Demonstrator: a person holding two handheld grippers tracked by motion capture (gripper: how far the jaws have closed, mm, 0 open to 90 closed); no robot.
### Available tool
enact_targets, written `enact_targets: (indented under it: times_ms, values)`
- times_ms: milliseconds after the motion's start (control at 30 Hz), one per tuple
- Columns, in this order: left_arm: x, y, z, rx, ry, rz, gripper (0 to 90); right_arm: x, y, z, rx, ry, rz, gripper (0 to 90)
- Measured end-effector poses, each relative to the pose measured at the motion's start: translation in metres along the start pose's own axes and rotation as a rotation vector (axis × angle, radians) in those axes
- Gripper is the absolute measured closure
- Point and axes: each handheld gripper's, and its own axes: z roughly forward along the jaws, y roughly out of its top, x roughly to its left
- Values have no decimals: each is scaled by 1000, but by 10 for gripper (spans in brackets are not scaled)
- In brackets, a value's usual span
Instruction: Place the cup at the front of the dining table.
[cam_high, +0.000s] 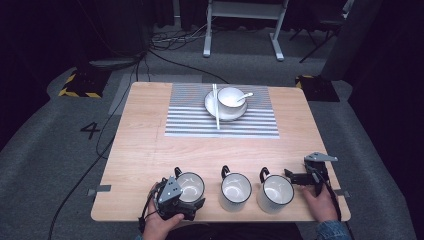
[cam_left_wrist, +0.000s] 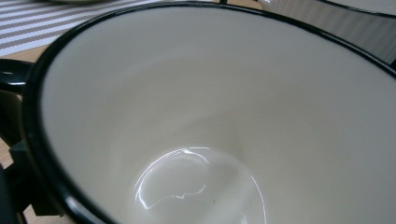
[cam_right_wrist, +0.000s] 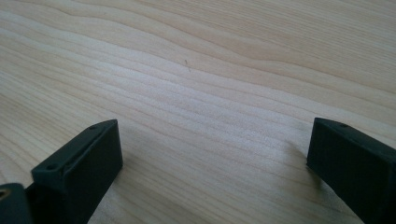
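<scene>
bare wood lies ahead of the right claw (cam_high: 294, 178); three mugs (cam_high: 235, 190) crowd the near edge

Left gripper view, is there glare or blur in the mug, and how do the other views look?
Left gripper view: the mug has a curved glare streak on its bottom, rim soft. Right gripper view: the table grain is sharp, far part softer. High view: table lit, surroundings dark.

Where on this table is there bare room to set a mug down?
The wood strip between the striped mat and the row of three mugs is free, as are the table's left and right margins beside the mat. The near edge is crowded: mugs, left gripper, right gripper.
</scene>
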Motion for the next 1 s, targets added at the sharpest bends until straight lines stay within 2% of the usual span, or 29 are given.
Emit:
enact_targets:
  times_ms: [300, 333, 400, 433, 600, 767, 867, 1000]
  values:
    - [-3, 0, 2, -6, 23, -10, 0, 0, 0, 0, 0, 0, 0, 33]
    - [-4, 1, 2, 0, 31, -14, 0, 0, 0, 0, 0, 1, 1, 33]
    - [-8, 1, 3, 21, 70, 0, 7, 0, 0, 0, 0, 0, 2, 33]
    - [-9, 1, 4, 31, 89, 21, 13, 0, 0, 0, 1, 0, 2, 33]
    - [-12, 1, 4, 40, 105, 12, 22, 0, 0, 0, 0, 0, 1, 33]
    - [-11, 2, 4, 51, 103, 6, 24, 0, 0, 0, 0, 0, 0, 33]
    - [-9, 4, 3, 52, 86, -14, 24, 0, 0, 0, 1, 0, 1, 33]
    - [-8, 10, -1, 45, 80, 0, 25, 0, 0, 0, 0, 0, 1, 33]
